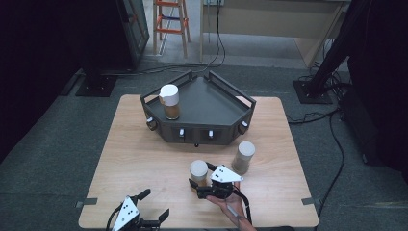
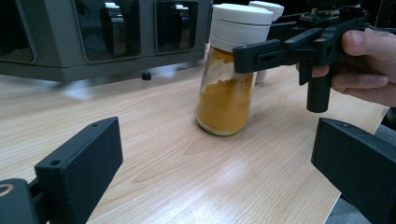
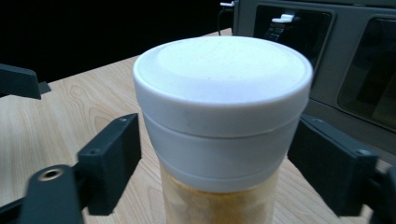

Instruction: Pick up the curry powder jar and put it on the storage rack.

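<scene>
So there's a wooden table (image 1: pixel 144 159) with a dark grey angular rack (image 1: pixel 211 103) sitting toward the far edge, roughly centred. One spice jar (image 1: pixel 169 102) with a white cap and brownish stuff inside stands up in the rack's left corner. Out on the bare wood, just in front of the rack's right end, there's a second jar (image 1: pixel 243 157) on its own, upright.

The one that matters is the jar of yellow powder (image 1: pixel 198 173), standing upright on the table near the middle of the near half, a bit in front of the rack. The right gripper (image 1: pixel 202 182) has its jaws on either side of it, up around the white lid (image 3: pixel 223 93). In the right gripper view there looks to be a sliver of gap between each pad and the lid, so I'd call it not clamped yet, jaws around the jar but not pressing. In the left gripper view the jar's base sits flat on the wood, with one black jaw crossing in front just under the lid and the person's hand (image 2: pixel 369 65) behind it.

The left gripper (image 1: pixel 151 207) sits down at the near edge, left of centre, jaws spread wide with nothing in them, well apart from the jar.
</scene>
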